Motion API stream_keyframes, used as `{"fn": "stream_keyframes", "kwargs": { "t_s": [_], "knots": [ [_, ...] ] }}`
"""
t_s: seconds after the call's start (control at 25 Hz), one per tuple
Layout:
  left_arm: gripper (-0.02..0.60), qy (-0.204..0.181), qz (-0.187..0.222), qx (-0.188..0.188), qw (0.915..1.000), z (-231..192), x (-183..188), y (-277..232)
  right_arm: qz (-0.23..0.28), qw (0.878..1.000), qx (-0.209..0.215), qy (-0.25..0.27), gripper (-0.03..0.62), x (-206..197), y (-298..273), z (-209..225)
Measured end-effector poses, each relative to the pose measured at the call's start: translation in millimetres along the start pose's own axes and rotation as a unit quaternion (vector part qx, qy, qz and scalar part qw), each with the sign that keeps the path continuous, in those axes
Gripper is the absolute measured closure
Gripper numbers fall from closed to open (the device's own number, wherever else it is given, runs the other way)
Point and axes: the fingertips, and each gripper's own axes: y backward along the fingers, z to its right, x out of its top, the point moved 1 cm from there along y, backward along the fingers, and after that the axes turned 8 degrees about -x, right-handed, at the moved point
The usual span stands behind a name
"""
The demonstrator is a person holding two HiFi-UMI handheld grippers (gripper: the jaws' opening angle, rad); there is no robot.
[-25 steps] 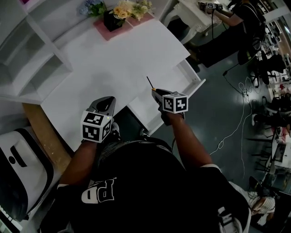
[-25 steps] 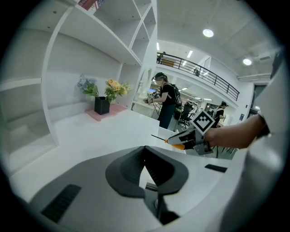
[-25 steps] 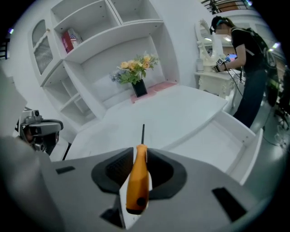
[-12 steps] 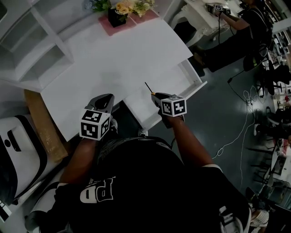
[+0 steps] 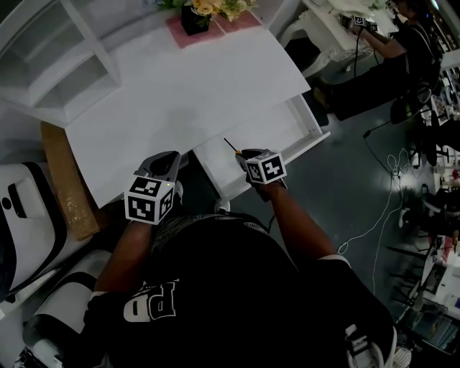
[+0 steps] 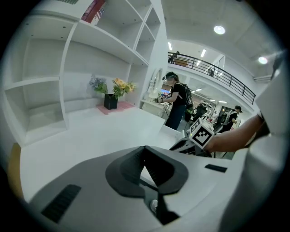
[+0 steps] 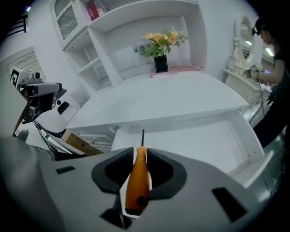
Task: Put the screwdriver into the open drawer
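My right gripper [image 5: 243, 154] is shut on the orange handle of a screwdriver [image 7: 137, 179]. Its thin black shaft [image 5: 230, 146] points out ahead of the jaws. The tool hangs over the front left part of the open white drawer [image 5: 296, 128], whose pale floor [image 7: 199, 140] shows beyond the tip. My left gripper [image 5: 166, 161] is at the desk's front edge, left of the drawer. In the left gripper view its fingertips [image 6: 144, 148] meet with nothing between them, over the white desk top [image 6: 95, 136].
A dark vase of flowers [image 5: 195, 14] on a pink mat stands at the back of the desk. White shelves [image 5: 54, 68] rise at the left, with a cardboard box [image 5: 68, 188] beside the desk. A person [image 5: 392, 50] works at the far right; cables [image 5: 374, 205] lie on the floor.
My right gripper has come down and leftward with the screwdriver, closer over the drawer's front left. My left gripper has shifted a little along the desk edge. Both grips look unchanged.
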Motion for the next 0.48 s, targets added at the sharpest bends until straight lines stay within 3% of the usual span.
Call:
{"fn": "stream_keyframes", "kwargs": {
  "t_s": [0.48],
  "knots": [
    [0.571,0.025,0.0,0.027,0.9993,-6,-16,15,-0.047,0.999,0.0,-0.012,0.496,-13,-48,-3]
  ]
}}
